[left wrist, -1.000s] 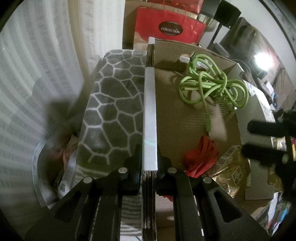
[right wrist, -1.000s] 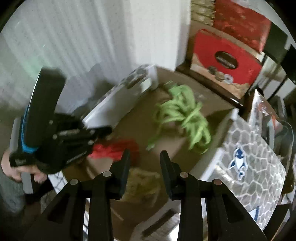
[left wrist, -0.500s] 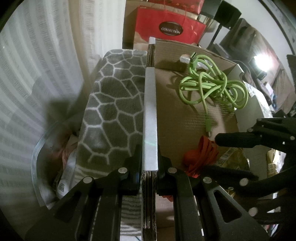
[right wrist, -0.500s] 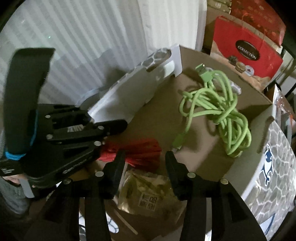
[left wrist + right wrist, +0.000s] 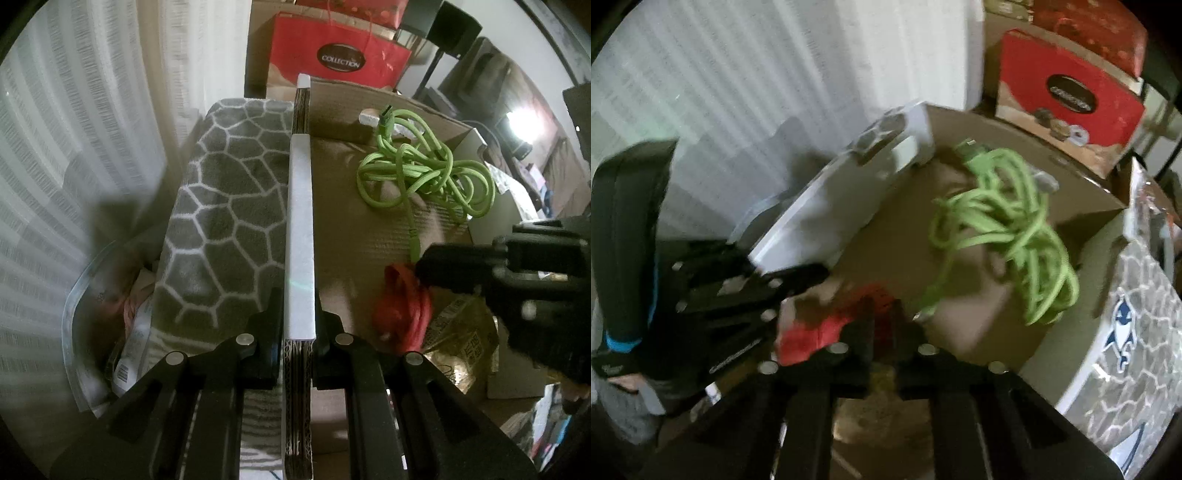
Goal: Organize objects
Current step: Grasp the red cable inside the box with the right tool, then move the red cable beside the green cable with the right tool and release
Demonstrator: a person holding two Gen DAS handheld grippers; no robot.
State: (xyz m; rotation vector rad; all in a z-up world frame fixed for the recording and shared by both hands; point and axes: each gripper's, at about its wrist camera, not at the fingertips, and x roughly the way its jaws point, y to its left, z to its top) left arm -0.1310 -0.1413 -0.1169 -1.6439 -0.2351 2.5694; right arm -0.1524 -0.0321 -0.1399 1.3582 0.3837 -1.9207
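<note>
Where crumpled, red cloth beside green cable.

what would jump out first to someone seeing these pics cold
The bright green cable grabs the eye first, lying in a loose tangle on the floor of the open cardboard box. Next comes the red bundle near the box's front, with the right gripper shut on it. The left gripper is clamped on the box's white-edged side wall, with a grey web-patterned blanket draped just outside.
</note>
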